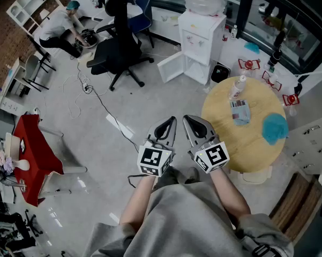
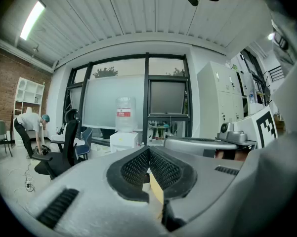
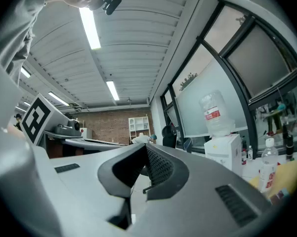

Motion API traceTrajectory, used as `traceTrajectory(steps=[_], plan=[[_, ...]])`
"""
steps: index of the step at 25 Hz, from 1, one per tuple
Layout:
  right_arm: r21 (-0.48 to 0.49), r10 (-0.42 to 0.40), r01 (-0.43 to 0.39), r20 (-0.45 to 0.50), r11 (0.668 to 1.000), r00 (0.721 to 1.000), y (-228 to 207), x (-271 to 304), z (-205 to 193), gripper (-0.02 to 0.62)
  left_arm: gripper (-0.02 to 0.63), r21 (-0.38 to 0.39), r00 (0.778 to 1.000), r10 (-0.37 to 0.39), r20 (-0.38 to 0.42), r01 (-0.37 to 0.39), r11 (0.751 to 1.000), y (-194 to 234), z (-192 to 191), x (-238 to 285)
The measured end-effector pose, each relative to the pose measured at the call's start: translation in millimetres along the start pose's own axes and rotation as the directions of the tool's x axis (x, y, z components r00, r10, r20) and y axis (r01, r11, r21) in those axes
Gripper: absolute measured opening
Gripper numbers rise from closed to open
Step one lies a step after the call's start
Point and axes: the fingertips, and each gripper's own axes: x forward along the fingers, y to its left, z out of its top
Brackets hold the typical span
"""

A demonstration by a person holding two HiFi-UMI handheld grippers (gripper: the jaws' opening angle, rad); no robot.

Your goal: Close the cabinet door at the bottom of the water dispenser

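Across the grey floor from the person, well apart from both tools, the white water dispenser with a clear bottle on top (image 1: 202, 33) stands with its white bottom cabinet door (image 1: 170, 67) swung out toward the picture's left. The step in hand looks like the approach, with nothing touched. The left tool (image 1: 173, 120) has its jaws pressed together on nothing. The right tool (image 1: 185, 118) likewise shows its jaws meeting at the tips, empty. The next move, I judge, calls for walking up between the black office chair (image 1: 116, 52) and the round pale wooden bench (image 1: 225, 141), then setting a tool against the door's outer face to push it home. In both tool views the door is hidden behind the tool bodies, and from the head view its hinge side and any handle are too small to make out
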Motion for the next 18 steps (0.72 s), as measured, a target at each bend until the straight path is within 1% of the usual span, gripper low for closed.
traceTrajectory(steps=[7, 13, 18], plan=[[0.000, 0.013, -0.013, 0.013, 1.000, 1.000, 4.1, 15.7, 0.5, 0.009, 0.006, -0.005, 0.999, 0.029, 0.016, -0.029, 1.000, 17.9, 5.3, -0.8], [0.019, 0.016, -0.016, 0.003, 1.000, 1.000, 4.4, 20.4, -2.4, 0.009, 0.006, -0.012, 0.999, 0.040, 0.007, -0.039, 0.999, 20.6, 2.5, -2.2], [0.023, 0.038, -0.038, 0.012, 0.999, 0.999, 6.8, 24.6, -1.5, 0.009, 0.006, -0.020, 0.999, 0.047, -0.006, -0.047, 0.999, 25.2, -0.8, -1.4]])
